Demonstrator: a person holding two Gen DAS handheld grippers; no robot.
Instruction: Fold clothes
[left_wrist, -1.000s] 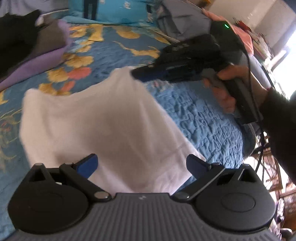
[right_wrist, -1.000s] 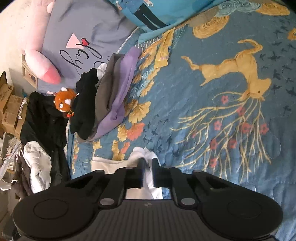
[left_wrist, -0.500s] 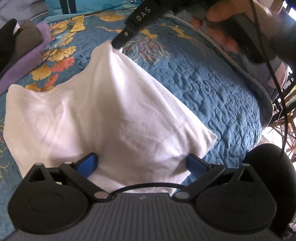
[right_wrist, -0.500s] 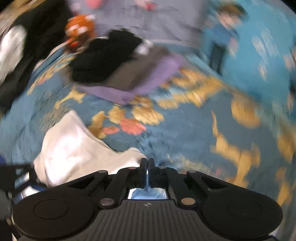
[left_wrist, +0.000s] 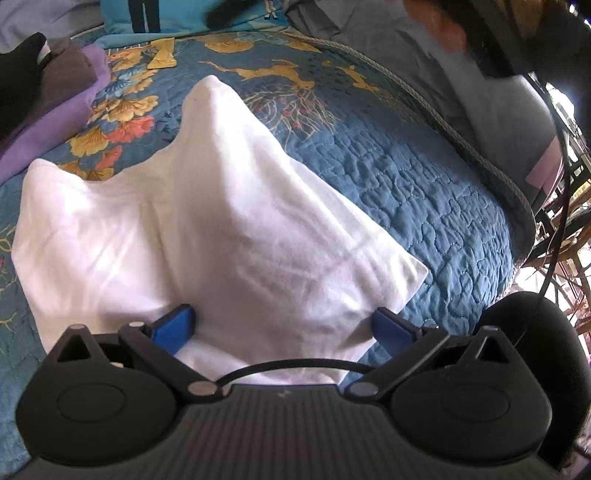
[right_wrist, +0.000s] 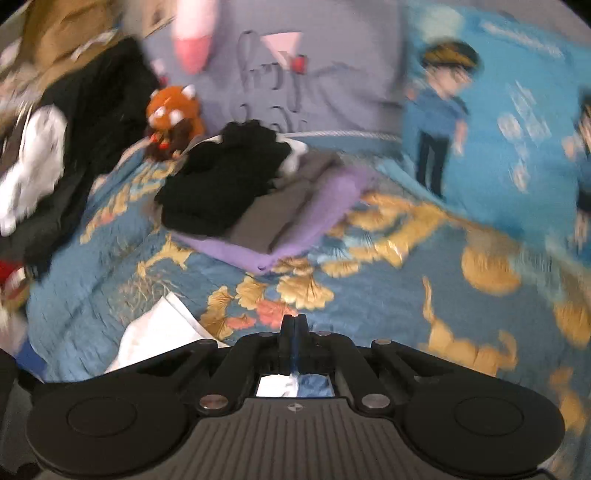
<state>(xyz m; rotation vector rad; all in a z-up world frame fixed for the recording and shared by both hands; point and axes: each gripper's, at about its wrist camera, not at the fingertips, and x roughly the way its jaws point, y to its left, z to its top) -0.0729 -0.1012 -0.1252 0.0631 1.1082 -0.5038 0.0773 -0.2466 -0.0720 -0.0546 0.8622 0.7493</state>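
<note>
A white garment is lying spread on the blue quilted bed cover, with one corner standing up in a peak toward the far side. The left claw is hovering at the near edge of the cloth, its blue-padded fingers standing wide apart, one over the fabric and the other just off its right edge; they are clamping nothing. A thin black cable is arching across the claw's base.

In the right wrist view, which is smeared by motion, the right claw is pointing over the bed with its fingers pressed together. A scrap of white is showing behind them through the frame opening, but whether cloth is pinched between the tips is hard to say from this blur. Part of the white garment is lying at the lower left. Farther back, a stack of folded clothes, black on grey on purple, is resting on the cover, with an orange plush toy just beyond it and a turquoise cartoon-print pillow to the right.
</note>
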